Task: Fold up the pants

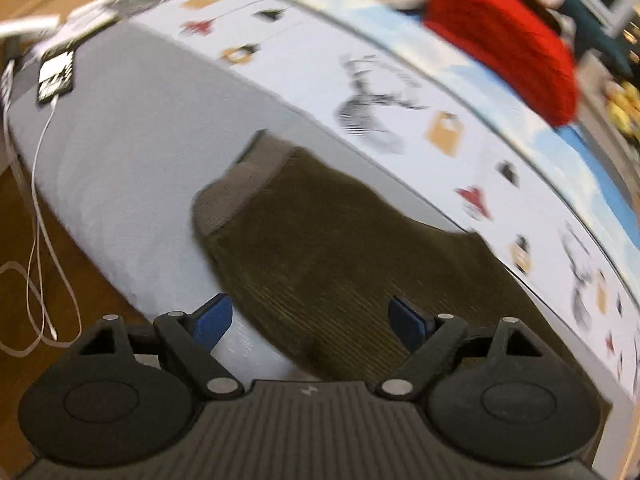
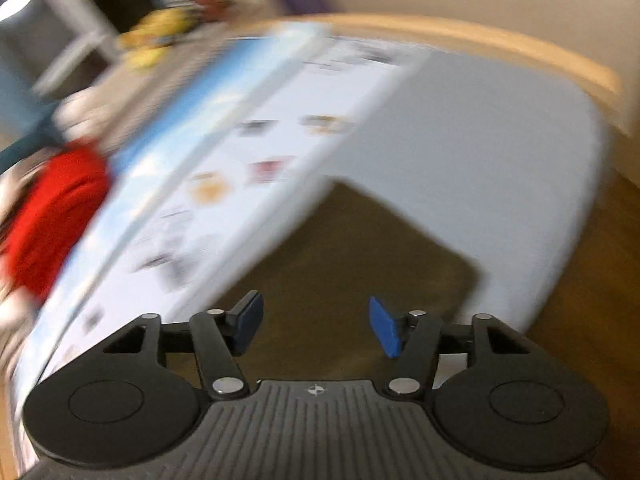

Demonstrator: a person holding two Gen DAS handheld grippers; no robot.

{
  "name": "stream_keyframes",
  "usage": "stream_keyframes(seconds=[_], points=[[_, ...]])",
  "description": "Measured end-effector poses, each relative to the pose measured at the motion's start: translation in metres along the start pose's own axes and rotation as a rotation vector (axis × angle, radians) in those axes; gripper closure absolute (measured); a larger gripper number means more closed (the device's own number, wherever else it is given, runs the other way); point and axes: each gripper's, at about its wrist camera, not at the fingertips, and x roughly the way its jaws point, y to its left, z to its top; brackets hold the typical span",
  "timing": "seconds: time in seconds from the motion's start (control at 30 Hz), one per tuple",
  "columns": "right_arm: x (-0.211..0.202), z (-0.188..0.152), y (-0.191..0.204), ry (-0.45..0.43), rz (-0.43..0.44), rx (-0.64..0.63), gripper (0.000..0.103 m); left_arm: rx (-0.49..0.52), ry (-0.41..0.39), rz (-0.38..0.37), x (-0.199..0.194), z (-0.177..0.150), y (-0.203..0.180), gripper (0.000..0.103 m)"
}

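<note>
On the bed's near edge lie the pants, dark olive and ribbed like corduroy, spread on the plain grey sheet rather than on the patterned cover that runs along the far side; the grey gives a flat, bare patch, which is likely why they are laid there. Their waistband points toward the left end of the bed, seen from the left wrist; the cloth runs from there toward the right end, where the right wrist shows a squared end lying flat with clean corners, so they may already be folded once lengthwise, though the blur is too heavy to be sure.

Both tongs stand wide and hold nothing. The left gripper hovers low over the near side of the pants, its fingers astride the near hem where cloth meets sheet; the right gripper hangs over the other end, its fingers over the olive cloth. One tool at each end suits a garment this long, since a fold needs two corners lifted together.

By my judgement the next step is to pinch an end and carry it over toward the waistband; soft cloth will sag between the two grips, so they should rise evenly.

A red cushion sits at the far edge; a white cable trails from the left end down to the wooden floor, well apart from the pants.
</note>
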Motion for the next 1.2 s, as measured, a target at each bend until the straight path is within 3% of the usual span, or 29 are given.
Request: stream_keyframes(seconds=[0.1, 0.23, 0.37, 0.47, 0.63, 0.73, 0.93, 1.03, 1.17, 1.2], points=[[-0.025, -0.017, 0.047, 0.033, 0.138, -0.111, 0.035, 0.053, -0.049, -0.014, -0.023, -0.019, -0.018, 0.014], [-0.045, -0.038, 0.091, 0.083, 0.235, -0.233, 0.035, 0.103, -0.078, -0.036, -0.04, -0.036, -0.021, 0.013], [-0.057, -0.063, 0.115, 0.082, 0.275, -0.375, 0.035, 0.086, -0.105, -0.005, -0.037, -0.04, -0.008, 0.013], [-0.053, -0.071, 0.111, 0.072, 0.237, -0.401, 0.035, 0.069, -0.082, 0.011, -0.025, -0.042, 0.003, 0.013], [-0.025, -0.076, 0.084, 0.092, 0.15, -0.348, 0.037, 0.028, -0.046, 0.069, 0.003, -0.044, 0.018, 0.013], [-0.007, -0.072, 0.064, 0.081, 0.078, -0.313, 0.037, 0.001, -0.004, 0.067, 0.016, -0.046, 0.019, 0.013], [0.015, -0.03, -0.029, -0.002, -0.045, -0.015, 0.039, 0.057, 0.026, 0.08, 0.028, -0.051, -0.004, 0.013], [0.015, -0.018, -0.083, -0.041, -0.066, 0.142, 0.052, 0.078, 0.059, 0.079, 0.035, -0.056, -0.02, 0.013], [0.02, -0.019, -0.138, -0.056, -0.087, 0.253, 0.089, 0.124, 0.075, 0.101, 0.04, -0.063, -0.044, 0.013], [0.023, -0.021, -0.146, -0.052, -0.092, 0.267, 0.09, 0.138, 0.077, 0.109, 0.04, -0.064, -0.051, 0.013]])
